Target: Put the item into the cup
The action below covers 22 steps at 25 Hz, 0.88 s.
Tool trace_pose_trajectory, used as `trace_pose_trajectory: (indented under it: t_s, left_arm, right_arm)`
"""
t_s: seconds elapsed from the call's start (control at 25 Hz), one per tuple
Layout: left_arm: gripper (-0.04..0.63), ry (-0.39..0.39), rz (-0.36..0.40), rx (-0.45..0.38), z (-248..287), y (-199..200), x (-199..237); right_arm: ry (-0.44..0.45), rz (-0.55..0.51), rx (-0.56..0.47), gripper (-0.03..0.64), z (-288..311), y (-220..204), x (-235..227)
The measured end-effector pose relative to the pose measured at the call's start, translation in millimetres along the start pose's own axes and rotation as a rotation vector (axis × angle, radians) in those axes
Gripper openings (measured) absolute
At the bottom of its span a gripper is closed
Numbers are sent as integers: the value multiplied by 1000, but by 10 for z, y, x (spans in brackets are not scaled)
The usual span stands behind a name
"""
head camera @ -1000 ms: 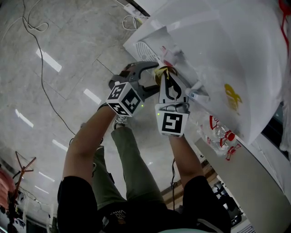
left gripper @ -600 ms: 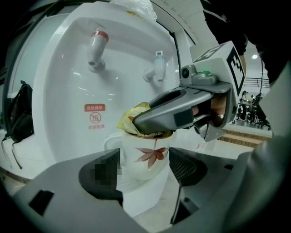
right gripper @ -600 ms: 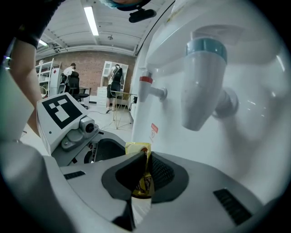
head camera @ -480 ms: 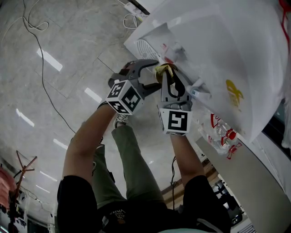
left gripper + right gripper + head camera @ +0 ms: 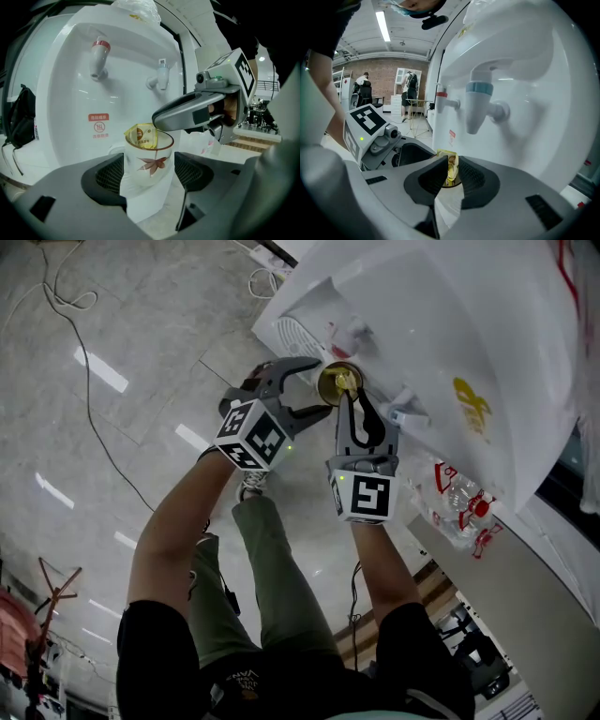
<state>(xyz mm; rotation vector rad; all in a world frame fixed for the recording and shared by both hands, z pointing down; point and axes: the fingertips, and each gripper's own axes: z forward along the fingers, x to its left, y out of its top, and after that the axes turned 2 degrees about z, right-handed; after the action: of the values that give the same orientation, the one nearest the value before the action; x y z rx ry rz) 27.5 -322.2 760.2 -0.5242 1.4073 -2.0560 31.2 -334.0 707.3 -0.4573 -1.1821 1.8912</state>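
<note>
Left tongs [image 5: 324, 386] closed about the leaf-printed cup [image 5: 149, 164], pads against its two sides, the cup standing on a white ledge [image 5: 145, 206] of the water dispenser [image 5: 441, 324]. Between these jaws, at the cup's mouth, the yellow sachet [image 5: 140, 137] now has its lower end inside the rim, whereas a second ago it was carried short of the mouth (the rim was not then visible from the head view). Right tongs [image 5: 449, 174] remain pinched on the sachet's upper part directly over the cup, so apparently only the release is left.
</note>
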Motion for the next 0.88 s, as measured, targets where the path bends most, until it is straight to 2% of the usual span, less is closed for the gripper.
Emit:
trace_pose_trajectory:
  t_s: [0.44,0.8,0.88]
  left_arm:
    - [337,0,6,-12,-327,178,-91]
    - [336,11,23,-72,-994,627,-307]
    - [317,13,27,-88,-1165,749,-381]
  right_arm:
    - [-73,68,-13,51,-311,78,19]
    - [-173,158,-71,51,-889,397,222]
    - [-199,185,-90,51,-1054,495,281]
